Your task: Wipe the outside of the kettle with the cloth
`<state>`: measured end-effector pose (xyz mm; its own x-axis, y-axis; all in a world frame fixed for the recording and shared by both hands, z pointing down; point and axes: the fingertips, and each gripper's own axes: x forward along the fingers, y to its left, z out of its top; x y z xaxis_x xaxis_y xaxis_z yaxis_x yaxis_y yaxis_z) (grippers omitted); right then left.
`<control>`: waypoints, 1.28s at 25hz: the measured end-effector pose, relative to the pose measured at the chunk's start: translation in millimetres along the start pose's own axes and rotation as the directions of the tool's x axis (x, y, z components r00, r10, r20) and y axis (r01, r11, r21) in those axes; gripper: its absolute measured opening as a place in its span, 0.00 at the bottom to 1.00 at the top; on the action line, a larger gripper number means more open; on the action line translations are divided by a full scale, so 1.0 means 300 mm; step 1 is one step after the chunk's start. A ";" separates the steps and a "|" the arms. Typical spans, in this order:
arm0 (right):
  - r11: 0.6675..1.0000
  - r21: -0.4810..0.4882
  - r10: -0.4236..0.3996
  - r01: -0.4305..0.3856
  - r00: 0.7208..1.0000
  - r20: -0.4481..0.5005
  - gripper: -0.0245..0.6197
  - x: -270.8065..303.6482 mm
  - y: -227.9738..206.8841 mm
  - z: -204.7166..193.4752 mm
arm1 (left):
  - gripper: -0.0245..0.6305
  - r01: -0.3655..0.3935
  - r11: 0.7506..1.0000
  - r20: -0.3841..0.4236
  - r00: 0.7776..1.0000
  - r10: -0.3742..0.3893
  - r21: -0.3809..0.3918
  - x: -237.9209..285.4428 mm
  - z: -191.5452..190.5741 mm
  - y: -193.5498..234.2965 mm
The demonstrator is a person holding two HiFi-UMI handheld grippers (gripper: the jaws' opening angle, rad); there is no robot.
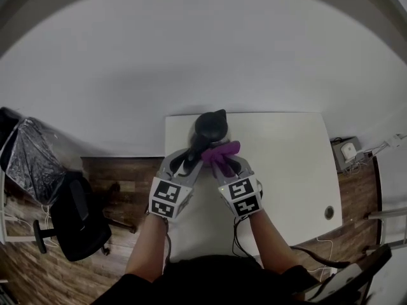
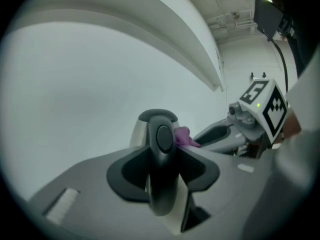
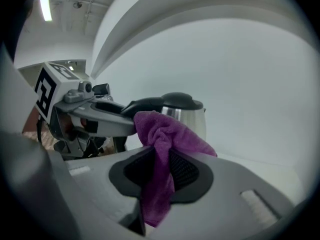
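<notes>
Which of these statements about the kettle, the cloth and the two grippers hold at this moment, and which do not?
1. The left gripper is clamped on the black handle of the steel kettle. True.
2. The right gripper pinches a purple cloth between its jaws. True.
3. The kettle lies on its side on the wooden floor. False: it stands upright on the white table.
4. The kettle's lid is off. False: the black lid is on.
</notes>
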<state>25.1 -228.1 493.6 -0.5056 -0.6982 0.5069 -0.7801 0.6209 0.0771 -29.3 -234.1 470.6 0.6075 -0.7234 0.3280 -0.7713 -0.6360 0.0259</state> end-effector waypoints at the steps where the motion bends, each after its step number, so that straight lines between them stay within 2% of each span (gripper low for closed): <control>1: 1.000 0.006 0.005 -0.005 1.000 -0.015 0.18 0.008 0.002 -0.032 | 0.29 0.004 1.000 0.001 1.000 -0.004 -0.001 0.000 -0.001 -0.004; 6: 0.998 0.030 0.057 -0.054 0.993 -0.103 0.18 0.069 0.037 -0.172 | 0.29 0.023 1.000 0.012 1.000 -0.023 -0.008 0.003 -0.018 -0.011; 10: 0.994 0.057 0.101 -0.093 0.982 -0.160 0.18 0.126 0.089 -0.236 | 0.29 0.026 1.000 -0.006 1.000 -0.026 -0.012 -0.001 -0.033 -0.006; 14: 0.990 0.078 0.133 -0.118 0.968 -0.212 0.18 0.177 0.116 -0.307 | 0.29 0.033 0.999 0.012 0.999 -0.033 -0.009 0.002 -0.028 -0.009; 23: 0.984 0.097 0.169 -0.148 0.948 -0.268 0.18 0.200 0.125 -0.350 | 0.29 0.029 1.000 -0.003 1.000 -0.029 -0.011 0.000 -0.034 0.005; 26: 0.978 0.121 0.194 -0.170 0.955 -0.224 0.18 0.138 0.098 -0.316 | 0.29 0.042 0.999 0.004 0.999 -0.042 -0.013 -0.001 -0.036 0.004; 29: 0.971 0.150 0.203 -0.187 0.974 -0.100 0.18 0.024 0.049 -0.210 | 0.29 0.054 0.999 0.011 0.998 -0.054 -0.010 -0.001 -0.032 0.009; 32: 0.980 0.121 0.155 -0.159 0.987 0.042 0.18 -0.097 -0.019 -0.067 | 0.29 0.073 0.997 0.019 0.997 -0.072 -0.011 -0.001 -0.032 0.014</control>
<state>51.5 -204.2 495.6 -0.6355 -0.6075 0.4766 -0.7284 0.6764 -0.1091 -34.4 -234.0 479.7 0.6652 -0.6805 0.3073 -0.7272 -0.6838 0.0601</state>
